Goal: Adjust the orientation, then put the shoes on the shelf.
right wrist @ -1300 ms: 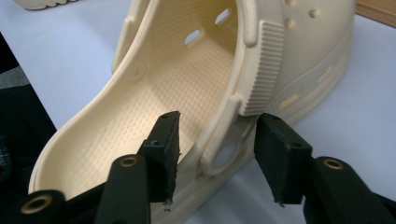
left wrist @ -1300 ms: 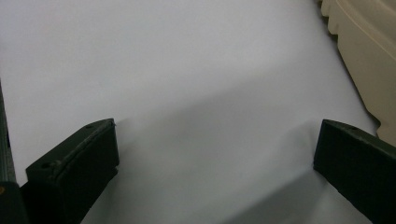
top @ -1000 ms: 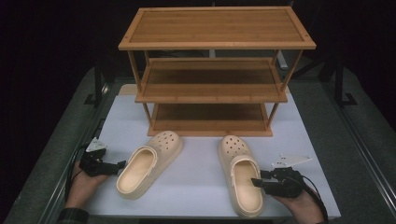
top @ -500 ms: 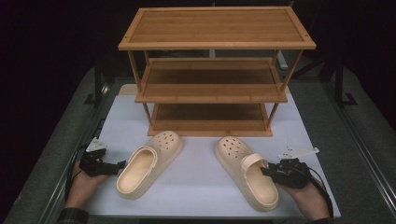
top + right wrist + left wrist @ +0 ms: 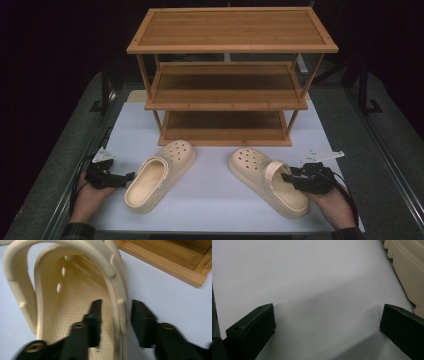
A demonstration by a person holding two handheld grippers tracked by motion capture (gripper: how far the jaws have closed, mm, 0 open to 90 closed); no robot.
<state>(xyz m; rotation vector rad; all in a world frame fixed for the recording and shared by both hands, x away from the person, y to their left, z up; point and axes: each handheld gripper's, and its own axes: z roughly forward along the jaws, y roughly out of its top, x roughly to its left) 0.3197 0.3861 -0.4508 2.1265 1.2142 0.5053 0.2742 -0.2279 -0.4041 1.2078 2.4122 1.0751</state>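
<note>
- Pale cream left clog (image 5: 159,175) in front of the rack, round holes dotted over the toe.
- Same cream on the right clog (image 5: 268,180), also in front of the rack; fine diamond-grid texture inside (image 5: 82,287), ribbed rim.
- Warm honey-brown wooden rack (image 5: 227,75), straight plank grain on the shelves.
- White mat (image 5: 215,185) under the rack.
- Black left gripper (image 5: 129,177) and right gripper (image 5: 285,176), brass-coloured rivets, pale grey plates on top.
</note>
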